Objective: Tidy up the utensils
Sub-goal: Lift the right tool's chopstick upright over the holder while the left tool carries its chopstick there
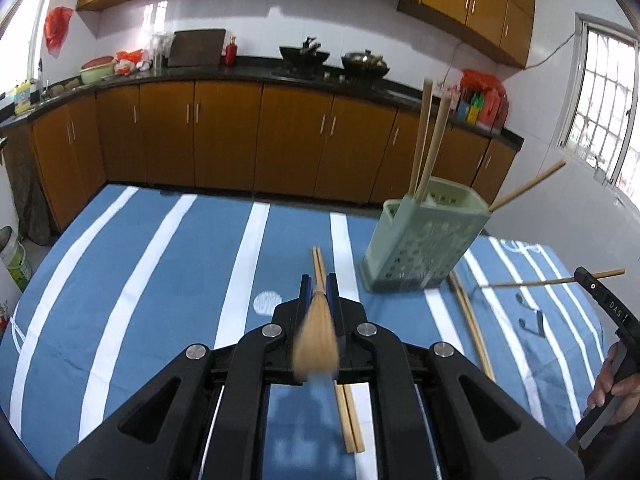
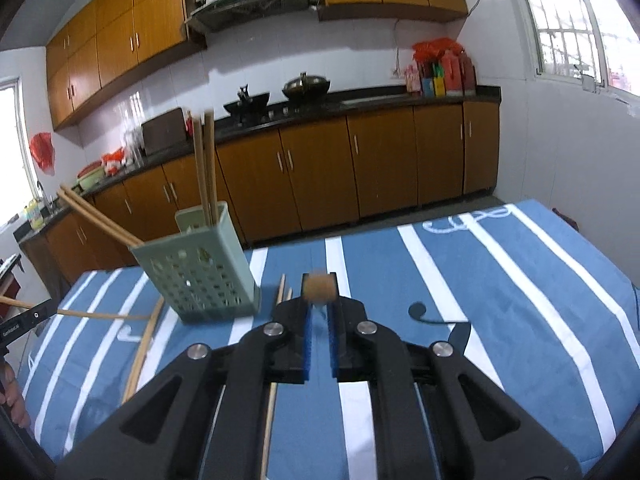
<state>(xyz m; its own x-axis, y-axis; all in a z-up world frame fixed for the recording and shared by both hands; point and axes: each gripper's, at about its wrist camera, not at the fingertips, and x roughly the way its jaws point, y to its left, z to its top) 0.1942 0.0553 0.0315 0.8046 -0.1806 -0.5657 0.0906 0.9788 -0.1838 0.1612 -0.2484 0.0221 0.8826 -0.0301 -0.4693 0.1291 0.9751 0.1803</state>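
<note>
A pale green perforated utensil holder (image 1: 424,240) (image 2: 200,268) stands on the blue striped tablecloth (image 1: 160,280). Two chopsticks (image 1: 426,140) stand upright in it and others lean out sideways (image 1: 528,186). My left gripper (image 1: 319,280) is shut on a chopstick (image 1: 316,336) whose blurred end points at the camera. It hangs above a pair of chopsticks (image 1: 350,420) lying on the cloth. My right gripper (image 2: 319,280) is shut on another chopstick (image 2: 318,286), seen end-on. Each gripper appears at the edge of the other view, right gripper (image 1: 592,284) and left gripper (image 2: 24,320), with its stick held level.
More loose chopsticks (image 1: 472,320) (image 2: 144,348) lie on the cloth beside the holder's base. A hand (image 1: 616,392) grips the right tool's handle. Wooden kitchen cabinets (image 1: 224,136) and a dark counter with woks run behind the table. A window (image 1: 600,92) is at right.
</note>
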